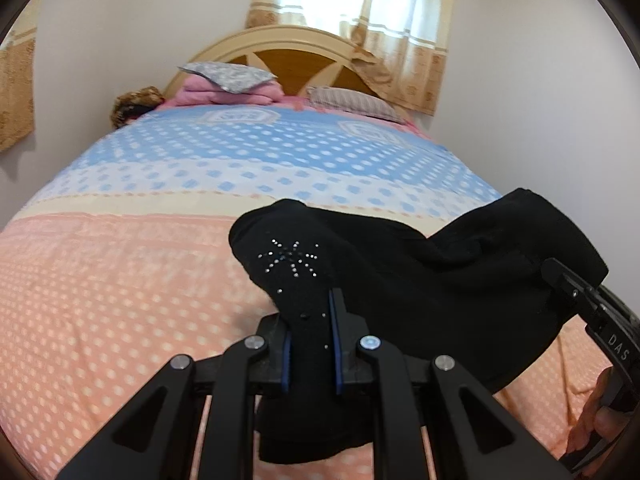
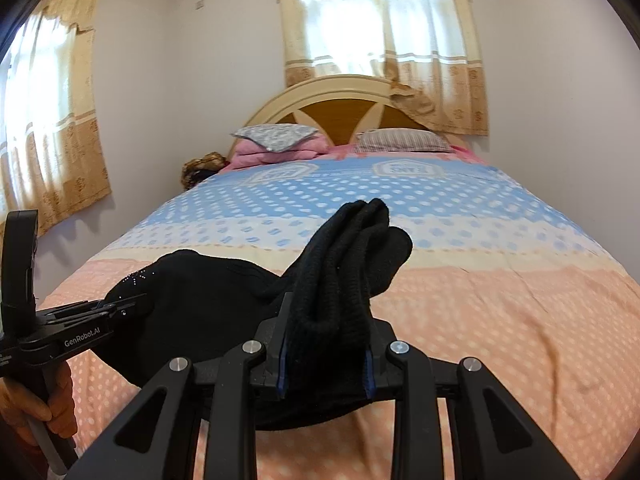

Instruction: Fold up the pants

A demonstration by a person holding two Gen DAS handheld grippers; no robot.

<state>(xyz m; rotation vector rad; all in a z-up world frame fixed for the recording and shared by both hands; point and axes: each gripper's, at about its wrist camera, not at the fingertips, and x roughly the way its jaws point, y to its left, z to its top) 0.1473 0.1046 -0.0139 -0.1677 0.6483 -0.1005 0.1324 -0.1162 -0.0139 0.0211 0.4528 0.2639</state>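
Pants (image 1: 400, 280) hang above the near end of the bed (image 1: 120, 280), pinched at one end between the fingers of the left gripper (image 1: 310, 336) and at the other by the right gripper (image 2: 326, 344). Pillows (image 2: 400, 140) lie at the far end, before the headboard (image 2: 340, 112); a curtained window (image 2: 380, 40) stands behind.

- A bedspread (image 2: 500, 300) covers the bed, dotted peach in the near band and dotted blue farther off.
- An arched cream headboard (image 2: 340, 92) with brown wood panels stands against the white wall.
- A striped pillow (image 2: 400, 140) lies at the right of the headboard.
- A grey patterned pillow (image 2: 276, 134) rests on folded pink bedding (image 2: 256, 156).
- 2 windows carry beige curtains (image 2: 440, 92).
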